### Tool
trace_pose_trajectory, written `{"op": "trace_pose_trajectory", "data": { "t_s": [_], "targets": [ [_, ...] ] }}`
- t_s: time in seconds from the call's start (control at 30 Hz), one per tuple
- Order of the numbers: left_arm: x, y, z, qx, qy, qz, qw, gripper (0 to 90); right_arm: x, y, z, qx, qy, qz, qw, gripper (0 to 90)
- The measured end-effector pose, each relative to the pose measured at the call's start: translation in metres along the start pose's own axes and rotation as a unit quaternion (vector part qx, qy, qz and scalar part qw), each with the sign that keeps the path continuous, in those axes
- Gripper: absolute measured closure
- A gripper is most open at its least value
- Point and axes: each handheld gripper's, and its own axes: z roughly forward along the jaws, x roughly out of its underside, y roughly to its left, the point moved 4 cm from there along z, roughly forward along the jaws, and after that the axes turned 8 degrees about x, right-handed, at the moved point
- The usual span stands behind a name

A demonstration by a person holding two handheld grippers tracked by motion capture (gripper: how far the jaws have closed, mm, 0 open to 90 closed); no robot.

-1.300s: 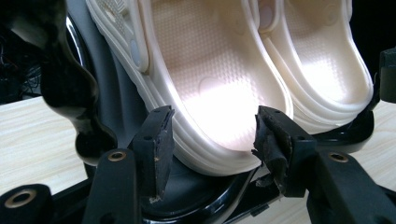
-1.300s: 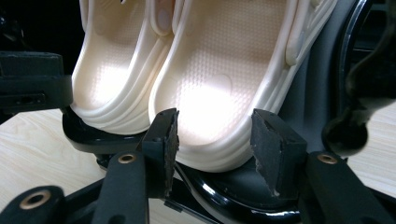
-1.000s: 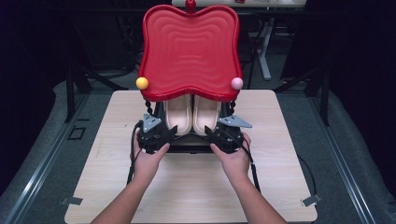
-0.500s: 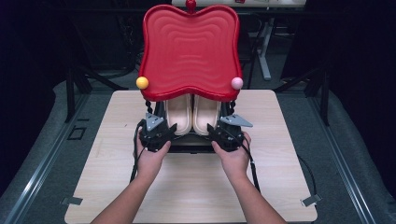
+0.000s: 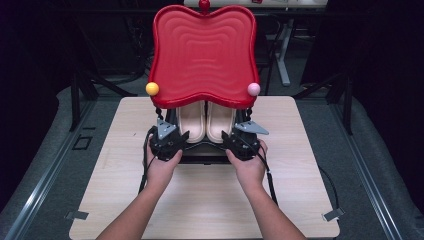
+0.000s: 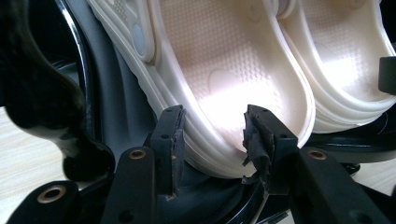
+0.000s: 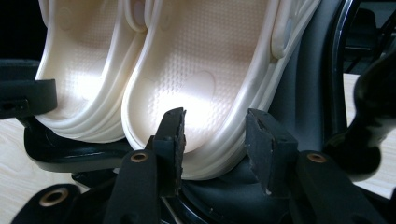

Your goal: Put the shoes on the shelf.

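The desk point(image 5: 125, 195), pale wood, carries a black stand point(image 5: 205, 152) near its middle. Over the stand rises a big red lid point(image 5: 204, 55) with a wavy surface, tilted back and open, with a yellow ball point(image 5: 152, 88) at its lower left corner, a pink ball point(image 5: 254, 89) at its lower right and a red knob point(image 5: 204, 4) on top.

Under the lid, 2 cream clogs lie side by side on the stand, heels toward the person: the left clog point(image 5: 190, 121) and the right clog point(image 5: 220, 121), touching or nearly so.

The person's 2 hands come in from below, each with a gripper at the stand's near edge. The left gripper point(image 5: 169, 141) sits at the heel of the left clog; in the left gripper view its jaws are about half open and straddle the heel point(image 6: 219, 154), 1 jaw outside the sidewall and 1 inside the heel cup, both pads on the rubber. Its jaws have just been closing on that heel. The right gripper point(image 5: 241, 141) mirrors it: about half open, its pads point(image 7: 173, 140) clamp the heel rim of the right clog point(image 7: 205, 93), having just been closing too.
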Motion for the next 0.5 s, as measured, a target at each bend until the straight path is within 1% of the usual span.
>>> {"op": "trace_pose_trajectory", "data": {
  "t_s": [0.07,0.1,0.2,0.23,0.37,0.4,0.43,0.5],
  "targets": [
    [0.0009,0.0016,-0.0015,-0.001,-0.002,0.001,1.0,58.1,0.0006,-0.0005,-0.0009,-0.004,0.001,-0.003,1.0,57.1],
    [0.0012,0.0019,-0.0019,0.001,-0.003,0.003,1.0,58.3,0.0009,-0.0008,-0.0009,-0.003,-0.004,-0.005,1.0,57.1],
    [0.0024,0.0017,-0.0023,0.002,-0.004,0.009,0.9999,58.9,0.0014,-0.0013,-0.0008,-0.005,-0.008,-0.018,0.9998,57.3],
    [0.0028,0.0017,-0.0024,0.004,-0.004,0.011,0.9999,59.0,0.0014,-0.0015,-0.0009,-0.005,-0.008,-0.024,0.9997,57.4],
    [0.0037,0.0042,-0.0041,0.015,-0.004,0.014,0.9998,59.6,0.0015,-0.0035,-0.0015,-0.015,-0.008,-0.034,0.9993,57.9],
    [0.0041,0.0047,-0.0047,0.018,-0.005,0.015,0.9997,59.9,0.0013,-0.0049,-0.0026,-0.017,-0.009,-0.036,0.9992,62.2],
    [0.0043,0.0048,-0.005,0.019,-0.005,0.017,0.9997,60.0,0.0007,-0.0057,-0.0038,-0.017,-0.012,-0.04,0.999,64.4],
    [0.0042,0.0061,-0.0058,0.024,-0.004,0.015,0.9996,60.2,-0.0001,-0.0052,-0.0047,-0.014,-0.011,-0.045,0.9988,64.6]
  ]
}}
